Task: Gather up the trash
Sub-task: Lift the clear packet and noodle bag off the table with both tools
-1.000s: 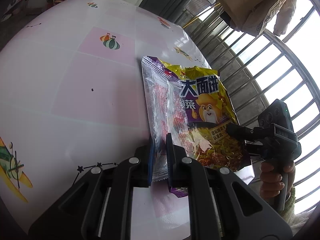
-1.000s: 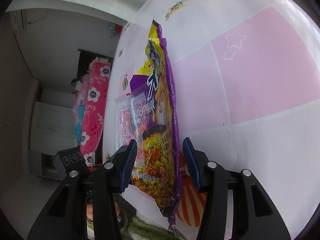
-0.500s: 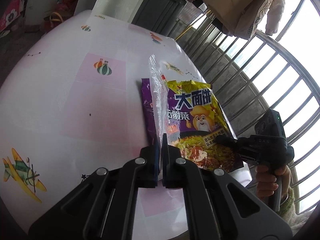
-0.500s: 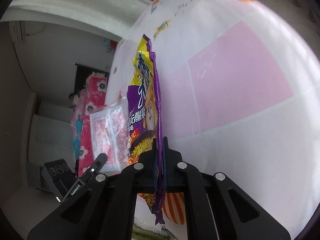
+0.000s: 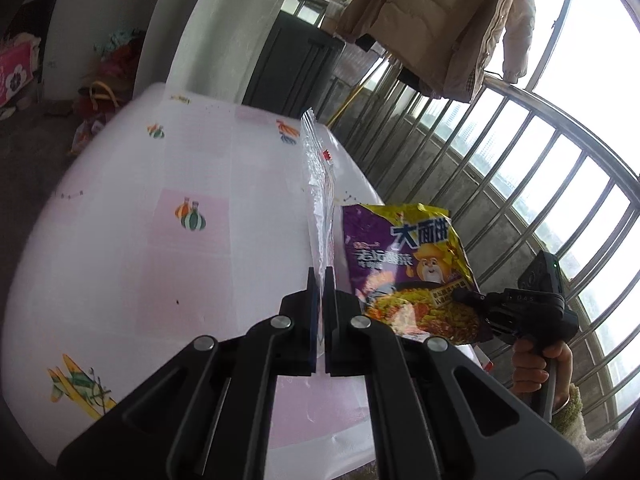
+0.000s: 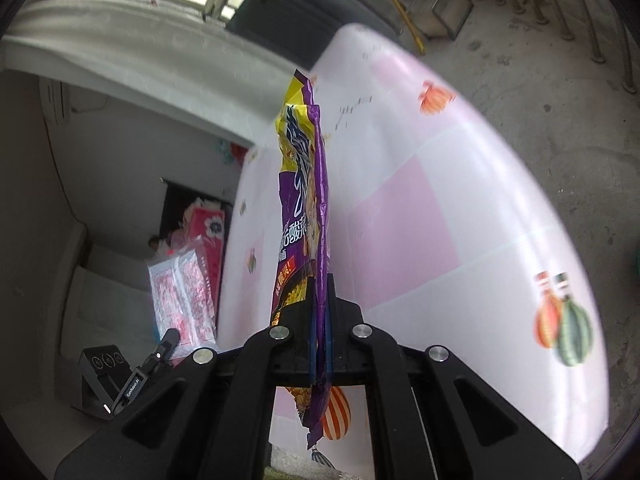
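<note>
My left gripper [image 5: 319, 280] is shut on the edge of a clear plastic wrapper with red print [image 5: 318, 184] and holds it upright above the table [image 5: 192, 248]. The same wrapper shows in the right wrist view [image 6: 182, 296] at the lower left. My right gripper [image 6: 320, 292] is shut on a purple and yellow noodle packet [image 6: 306, 184], lifted off the table and seen edge-on. In the left wrist view the packet [image 5: 412, 264] hangs to the right, pinched by the right gripper [image 5: 464, 300].
The table has a white and pink cloth with cartoon prints [image 6: 400, 220]. A window grille [image 5: 520, 184] and a hanging coat [image 5: 440, 24] are to the right. Clutter [image 5: 104, 80] lies on the floor beyond the table's far left.
Both grippers have closed on their wrappers and lifted them off the table. The clear wrapper and the noodle packet, which lay overlapped, are now apart in the air.
</note>
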